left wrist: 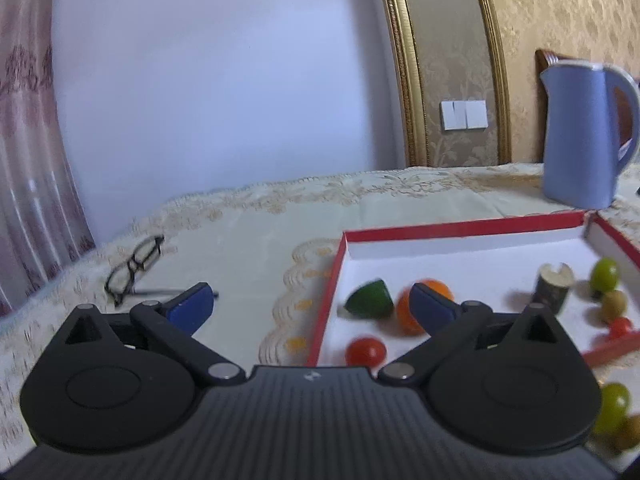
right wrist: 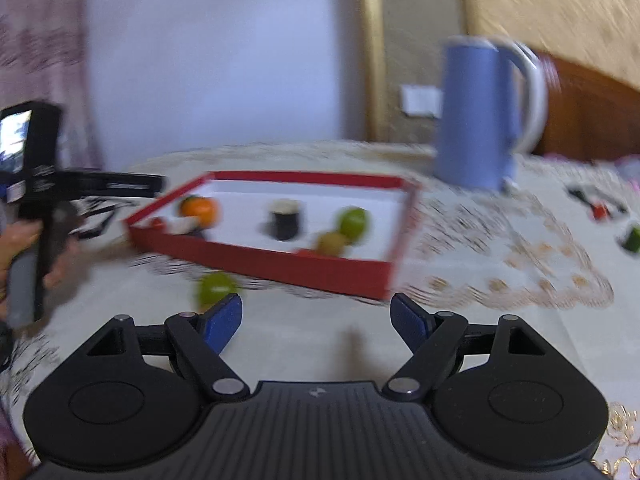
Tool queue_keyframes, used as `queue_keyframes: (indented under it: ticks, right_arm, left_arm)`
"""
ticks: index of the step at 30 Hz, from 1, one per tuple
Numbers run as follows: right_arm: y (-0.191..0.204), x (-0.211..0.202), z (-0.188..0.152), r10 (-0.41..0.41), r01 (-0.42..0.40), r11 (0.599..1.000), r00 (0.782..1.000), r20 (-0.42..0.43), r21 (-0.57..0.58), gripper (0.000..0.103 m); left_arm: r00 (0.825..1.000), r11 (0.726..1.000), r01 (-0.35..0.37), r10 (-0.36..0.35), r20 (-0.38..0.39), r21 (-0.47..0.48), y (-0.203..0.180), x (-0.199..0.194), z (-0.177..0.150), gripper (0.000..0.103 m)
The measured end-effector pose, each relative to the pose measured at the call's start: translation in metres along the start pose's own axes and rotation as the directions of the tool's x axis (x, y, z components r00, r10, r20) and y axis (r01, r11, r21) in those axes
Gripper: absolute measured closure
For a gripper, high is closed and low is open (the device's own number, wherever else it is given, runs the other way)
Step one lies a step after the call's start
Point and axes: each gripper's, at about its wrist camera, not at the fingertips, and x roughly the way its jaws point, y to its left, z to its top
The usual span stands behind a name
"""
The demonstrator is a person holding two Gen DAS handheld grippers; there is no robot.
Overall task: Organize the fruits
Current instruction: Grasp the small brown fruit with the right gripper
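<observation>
Left tongs (left wrist: 312, 304) wide open, empty; right tongs (right wrist: 316, 316) apparently likewise.

Two low wrist views (both tableward), sharing the red box (left wrist: 460, 229) (right wrist: 280, 266)

The right wrist view is smeared throughout. The orange (left wrist: 408, 316) sits partly behind the left gripper's right finger (left wrist: 430, 304). A green fruit (left wrist: 614, 408) and a brown one beside it are cut by the frame's right edge. The small objects (right wrist: 600, 200) far right on the desk (right wrist: 500, 280) are too blurred to identify.
</observation>
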Motion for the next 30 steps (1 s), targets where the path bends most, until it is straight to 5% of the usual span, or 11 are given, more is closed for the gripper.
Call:
queue_keyframes:
  ticks: [6, 12, 16, 23, 30]
  right_arm:
    - [0.045, 0.007, 0.002, 0.046, -0.049, 0.992, 0.999, -0.024, -0.117, 0.026]
    - [0.049, 0.033, -0.001, 0.062, -0.073, 0.994, 0.99, -0.127, -0.083, 0.063]
    - [0.047, 0.036, -0.001, 0.084, -0.094, 0.993, 0.987, -0.139, -0.067, 0.077]
    - [0.051, 0.024, 0.0, 0.078, -0.086, 0.99, 0.994, -0.075, -0.108, 0.079]
    - [0.034, 0.028, 0.037, 0.004, -0.002, 0.997, 1.0, 0.025, -0.073, 0.079]
  left_arm:
    - [0.998, 0.997, 0.06, -0.061, -0.025, -0.045, 0.009, -0.011, -0.013, 0.0]
    - [0.988, 0.987, 0.128, -0.136, -0.072, -0.102, 0.014, -0.004, -0.024, 0.0]
    - [0.984, 0.981, 0.15, -0.16, -0.076, -0.126, 0.018, -0.003, -0.027, 0.0]
    - [0.984, 0.981, 0.157, -0.164, -0.062, -0.115, 0.016, -0.005, -0.027, 0.0]
    - [0.982, 0.979, 0.17, -0.178, -0.069, -0.11, 0.016, -0.003, -0.027, 0.0]
